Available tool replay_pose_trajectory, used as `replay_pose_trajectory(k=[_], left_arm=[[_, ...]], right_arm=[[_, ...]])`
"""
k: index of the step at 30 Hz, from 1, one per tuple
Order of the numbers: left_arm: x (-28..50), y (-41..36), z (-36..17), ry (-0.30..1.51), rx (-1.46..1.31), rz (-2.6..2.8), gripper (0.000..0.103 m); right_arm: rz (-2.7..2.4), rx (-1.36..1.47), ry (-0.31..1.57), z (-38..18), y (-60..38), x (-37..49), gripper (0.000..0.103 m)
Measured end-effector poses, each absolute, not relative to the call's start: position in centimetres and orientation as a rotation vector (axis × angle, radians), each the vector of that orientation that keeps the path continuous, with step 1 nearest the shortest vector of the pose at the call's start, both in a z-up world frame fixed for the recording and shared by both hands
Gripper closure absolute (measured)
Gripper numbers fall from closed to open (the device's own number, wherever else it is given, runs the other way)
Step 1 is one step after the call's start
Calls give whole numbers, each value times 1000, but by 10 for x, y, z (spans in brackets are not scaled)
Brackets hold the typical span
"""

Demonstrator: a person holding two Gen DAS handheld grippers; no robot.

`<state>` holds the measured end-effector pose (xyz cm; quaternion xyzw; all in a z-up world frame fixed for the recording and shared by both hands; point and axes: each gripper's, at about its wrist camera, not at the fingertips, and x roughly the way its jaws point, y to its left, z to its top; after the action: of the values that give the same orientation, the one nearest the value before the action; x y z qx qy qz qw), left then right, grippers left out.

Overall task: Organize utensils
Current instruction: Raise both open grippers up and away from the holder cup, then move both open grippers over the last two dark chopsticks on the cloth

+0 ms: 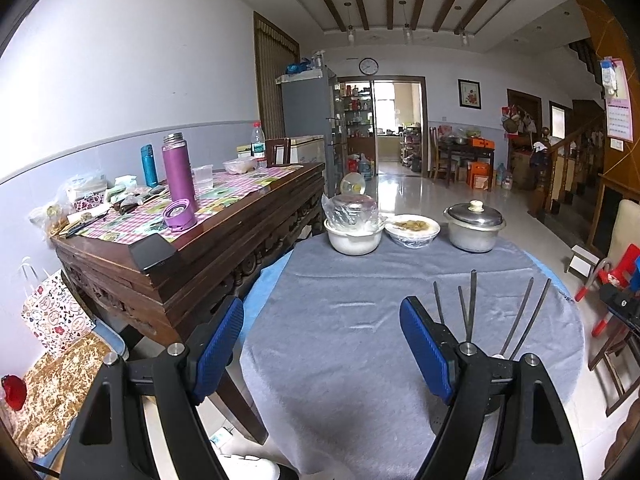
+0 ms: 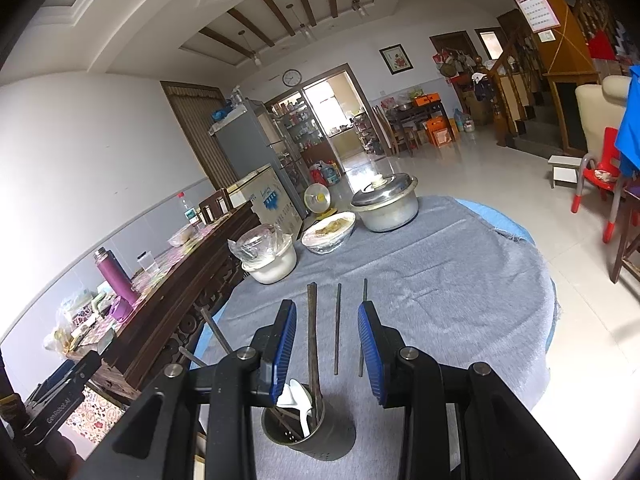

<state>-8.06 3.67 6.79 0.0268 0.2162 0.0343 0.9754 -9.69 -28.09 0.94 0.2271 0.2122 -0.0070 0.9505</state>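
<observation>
Since both jaws stand apart, empty, the right hand-held gripper [image 2: 327,344] hangs above the holder [image 2: 308,424] at 6 o'clock w/ loose chopsticks [image 2: 337,328] on the surface [image 2: 460,292]; left hand-held gripper [image 1: 322,346] idle. Risk: thin sticks roll, slipping the pinch.

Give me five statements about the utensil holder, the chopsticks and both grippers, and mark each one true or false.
1. The utensil holder contains a white spoon. True.
2. The right gripper is clamped on a chopstick. False: its jaws are open and hold nothing.
3. The left gripper is open and empty. True.
4. The metal pot has no lid. False: a lid covers it.
5. Several chopsticks stand in the holder. True.
</observation>
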Motion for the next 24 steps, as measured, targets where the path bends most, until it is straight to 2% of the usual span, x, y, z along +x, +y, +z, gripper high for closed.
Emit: replay_pose_trajectory(k=[24], left_arm=[[-69,64,46,499,40,128,22]], right_arm=[[-24,454,462,5,-275,-95,68]])
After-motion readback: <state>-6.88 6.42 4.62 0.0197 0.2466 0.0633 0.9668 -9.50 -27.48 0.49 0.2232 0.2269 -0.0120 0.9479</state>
